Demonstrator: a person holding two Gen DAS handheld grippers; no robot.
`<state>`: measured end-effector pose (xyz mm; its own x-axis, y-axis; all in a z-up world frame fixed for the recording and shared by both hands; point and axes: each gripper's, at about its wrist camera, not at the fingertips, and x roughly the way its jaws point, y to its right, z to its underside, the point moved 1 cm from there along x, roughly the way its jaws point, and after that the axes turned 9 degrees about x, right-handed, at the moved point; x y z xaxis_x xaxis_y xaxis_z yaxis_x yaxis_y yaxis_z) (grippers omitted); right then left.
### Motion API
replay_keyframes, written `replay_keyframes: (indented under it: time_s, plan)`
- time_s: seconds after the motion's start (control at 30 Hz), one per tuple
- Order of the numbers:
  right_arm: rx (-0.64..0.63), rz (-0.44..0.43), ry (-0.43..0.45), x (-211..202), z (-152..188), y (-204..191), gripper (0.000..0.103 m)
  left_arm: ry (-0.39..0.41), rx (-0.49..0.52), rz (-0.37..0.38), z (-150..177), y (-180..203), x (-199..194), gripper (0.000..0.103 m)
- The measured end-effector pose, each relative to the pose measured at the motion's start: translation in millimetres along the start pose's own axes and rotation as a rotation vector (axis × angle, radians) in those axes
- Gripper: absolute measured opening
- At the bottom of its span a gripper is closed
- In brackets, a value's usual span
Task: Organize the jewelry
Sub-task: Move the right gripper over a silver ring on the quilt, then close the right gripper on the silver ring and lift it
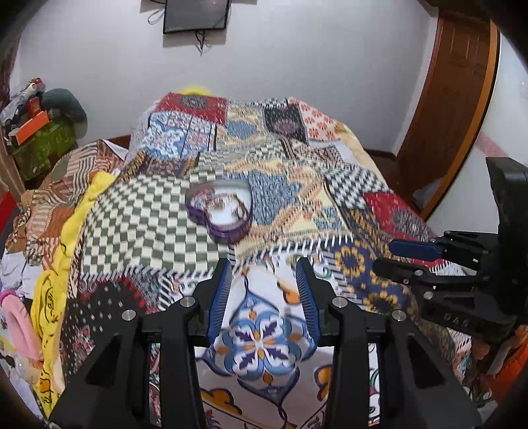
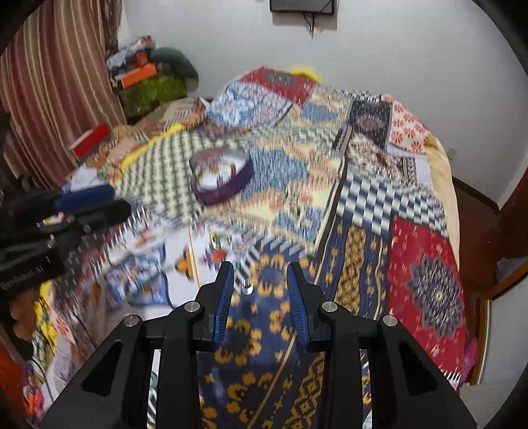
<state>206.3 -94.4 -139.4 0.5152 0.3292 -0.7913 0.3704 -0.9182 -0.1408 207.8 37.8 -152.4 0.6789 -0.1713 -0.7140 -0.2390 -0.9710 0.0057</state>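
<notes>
A purple heart-shaped jewelry box point(image 1: 220, 211) sits on the patchwork quilt point(image 1: 297, 158) that covers the bed. Its top is open or clear, with a pale interior; the contents are too blurred to identify. All positions below are given relative to this box.

Left gripper point(image 1: 264, 290): held above the quilt on the near side of the box, well apart from it. The two blue-padded fingers point(image 1: 219, 297) stand wide apart with nothing between them; only a blue-and-white flower patch of the quilt shows through the gap.

Right gripper point(image 2: 260, 292): also on the near side of the box, to the right of the left gripper and well apart from the box. Its fingers point(image 2: 224, 303) are spread to a similar width and hold nothing. In the left wrist view the same gripper point(image 1: 396, 255) enters from the right edge, lying sideways, level with the front of the box.

Small items: in the right wrist view a small clear or silvery object point(image 2: 247, 286) lies on the dark blue-and-yellow patch just ahead of the right gripper's left finger. A second small ring-like item point(image 2: 220, 238) lies between that object and the box. Motion blur prevents further identification of either.

Background: a striped curtain point(image 2: 49, 82) hangs to the left beyond the box, and a dark screen point(image 1: 196, 15) is mounted on the white wall behind the bed.
</notes>
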Motion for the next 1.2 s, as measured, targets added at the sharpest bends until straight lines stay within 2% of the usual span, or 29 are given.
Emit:
replay_keyframes:
  time_s: [0.13, 0.43, 0.77, 0.83, 0.9, 0.93, 1.2]
  plan:
    - [-0.026, 0.007, -0.027, 9.4, 15.1, -5.0, 0.030, -0.030, -0.016, 0.028, 13.8, 2.4, 9.8, 0.040]
    - [-0.046, 0.014, -0.056, 28.7, 19.2, -7.4, 0.030, -0.065, 0.010, 0.015, 34.4, 10.9, 26.7, 0.040]
    - [-0.026, -0.059, -0.057, 40.5, 19.5, -6.0, 0.030, -0.076, 0.039, 0.017, 35.9, 14.2, 38.7, 0.040]
    - [-0.028, -0.059, -0.048, 40.8, 20.4, -5.5, 0.025, -0.075, 0.031, 0.021, 34.8, 12.4, 40.4, 0.040]
    - [-0.034, -0.055, -0.041, 41.4, 20.6, -5.6, 0.013, -0.075, 0.021, 0.031, 33.0, 10.5, 43.0, 0.040]
    - [-0.034, -0.057, -0.040, 41.9, 20.4, -5.8, 0.011, -0.075, 0.019, 0.034, 32.0, 10.5, 44.1, 0.040]
    - [-0.047, -0.065, -0.022, 40.5, 20.0, -5.2, 0.010, -0.090, 0.049, 0.064, 20.4, 19.1, 57.9, 0.040]
